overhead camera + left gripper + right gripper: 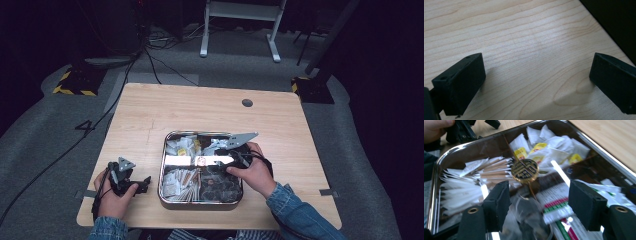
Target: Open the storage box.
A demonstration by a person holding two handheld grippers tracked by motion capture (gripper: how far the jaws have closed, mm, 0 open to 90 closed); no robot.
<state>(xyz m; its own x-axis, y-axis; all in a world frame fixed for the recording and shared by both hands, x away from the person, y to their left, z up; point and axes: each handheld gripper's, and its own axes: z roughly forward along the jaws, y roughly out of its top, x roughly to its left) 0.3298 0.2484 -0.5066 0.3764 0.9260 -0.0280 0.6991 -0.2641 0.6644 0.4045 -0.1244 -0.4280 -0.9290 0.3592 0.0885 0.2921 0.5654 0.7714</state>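
Dark floor and trailing cables ring a pale wooden counter (pixel 150 115), with a shiny metal tray (pixel 162 170) near its front edge. That tray is the landmark for everything else.

Over the tray's middle hangs the right gripper (pixel 539 205), jaws spread wide with nothing between them. Just beyond its jaws, at the tray's centre, sits a round gold token (pixel 525 170) with a pierced pattern, which looks to be what the gripper is going for. White sachets (pixel 459 192) fan out to one side of the token, yellow-labelled packets (pixel 537 147) lie behind it, and a red-and-green printed packet (pixel 555 206) lies right beneath the jaws.

The left gripper (pixel 536 82) rests on bare counter outside the tray's left wall, also wide open and empty.

The risks, as I judge them: the token lies flat among loose paper, so closing jaws could pinch a sachet with it or miss it entirely. The polished tray floor may let the token skid away. Mirror reflections could also mislead the aim.

Only the high view shows both hands at once and how far the left one (pixel 117 192) sits from the tray. The right gripper view alone resolves the token's pattern and the packet printing, which the high view reduces to glare. The left gripper view adds wood grain and the counter's edge.
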